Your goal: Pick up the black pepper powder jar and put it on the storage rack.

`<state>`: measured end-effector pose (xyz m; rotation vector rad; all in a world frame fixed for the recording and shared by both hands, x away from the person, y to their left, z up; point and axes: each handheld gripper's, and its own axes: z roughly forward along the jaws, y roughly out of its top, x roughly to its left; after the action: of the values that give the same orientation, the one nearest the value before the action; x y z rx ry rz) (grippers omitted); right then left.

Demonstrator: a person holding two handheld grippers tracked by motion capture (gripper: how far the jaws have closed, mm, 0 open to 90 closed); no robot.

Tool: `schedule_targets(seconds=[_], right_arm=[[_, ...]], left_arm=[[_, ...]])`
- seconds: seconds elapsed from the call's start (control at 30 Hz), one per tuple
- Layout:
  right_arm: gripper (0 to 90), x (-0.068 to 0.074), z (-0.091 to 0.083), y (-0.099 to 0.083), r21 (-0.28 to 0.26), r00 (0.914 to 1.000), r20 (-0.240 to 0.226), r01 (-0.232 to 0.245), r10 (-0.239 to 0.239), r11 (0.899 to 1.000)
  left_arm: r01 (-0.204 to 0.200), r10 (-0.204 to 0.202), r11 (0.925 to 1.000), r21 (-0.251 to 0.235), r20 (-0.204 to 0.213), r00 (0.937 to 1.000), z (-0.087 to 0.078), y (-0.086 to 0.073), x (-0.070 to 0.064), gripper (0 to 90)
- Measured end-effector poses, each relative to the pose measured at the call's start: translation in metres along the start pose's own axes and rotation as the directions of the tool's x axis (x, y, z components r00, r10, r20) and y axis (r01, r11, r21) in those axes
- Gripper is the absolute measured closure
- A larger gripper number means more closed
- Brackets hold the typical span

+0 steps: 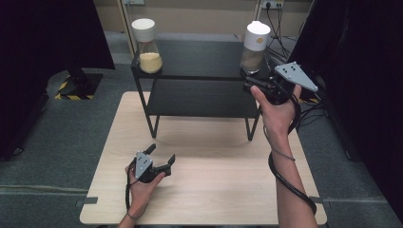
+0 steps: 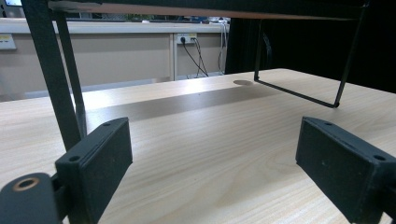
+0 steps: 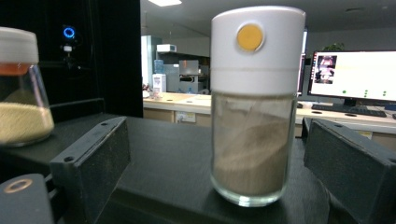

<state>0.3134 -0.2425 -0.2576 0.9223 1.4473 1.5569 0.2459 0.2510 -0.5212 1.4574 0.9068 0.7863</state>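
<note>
1. Your right gripper (image 1: 248, 81) is raised to the right end of the black shelf (image 1: 199, 59), its jaws spread wide and level with the top deck; nothing is clamped between them

2. The glass jar (image 3: 252, 107) stands upright on that top deck, close to its front right corner, and in the right gripper view it sits between the 2 open jaws, touching neither

3. Open room shows on both sides of the jar in that view, a gap between each jaw and the glass; the deck's front edge runs just below the jar's base

4. The jar has clear glass walls, partly filled with a pale brownish powder heaped unevenly, under a tall white cap bearing 1 round orange-yellow spot

5. A second jar (image 1: 147, 45), flask-shaped, holding yellow grains under a white lid, stands at the far left end of the same deck, well apart from yours

6. Your left gripper (image 1: 161, 159) rests low over the wooden table (image 1: 214, 190), in front of the shelf's left front leg, jaws released and wide apart, holding nothing

7. In the left gripper view, bare tabletop lies between the jaws, the shelf leg (image 2: 51, 74) rises just beyond the left one, and the shelf's thin foot rail (image 2: 294, 93) lies farther back

8. The table's front half is free surface between your 2 forearms
</note>
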Motion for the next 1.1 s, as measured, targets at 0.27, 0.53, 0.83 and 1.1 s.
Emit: schedule_targets(seconds=[0.27,0.53,0.83,1.1], right_arm=[[7.2,0.003,-0.013,-0.019,0.014,0.9999,-0.013,0.006,-0.006,1.000],[6.9,0.004,-0.023,-0.030,0.018,0.9996,-0.026,0.012,-0.011,1.000],[7.0,0.005,-0.035,-0.050,0.040,0.9990,-0.044,0.006,-0.004,0.999],[7.0,0.010,-0.041,-0.062,0.047,0.9983,-0.059,0.007,-0.004,0.999]], left_arm=[[-0.002,0.002,1.0000,0.002,-0.001,1.0000,0.000,0.000,0.000,10.0],[-0.005,0.005,1.0000,0.000,0.001,1.0000,0.000,0.000,0.000,9.9],[-0.004,0.004,1.0000,0.000,0.001,1.0000,0.000,0.000,0.000,9.9],[0.000,0.000,1.0000,-0.002,-0.002,1.0000,0.000,0.000,-0.001,9.9]])
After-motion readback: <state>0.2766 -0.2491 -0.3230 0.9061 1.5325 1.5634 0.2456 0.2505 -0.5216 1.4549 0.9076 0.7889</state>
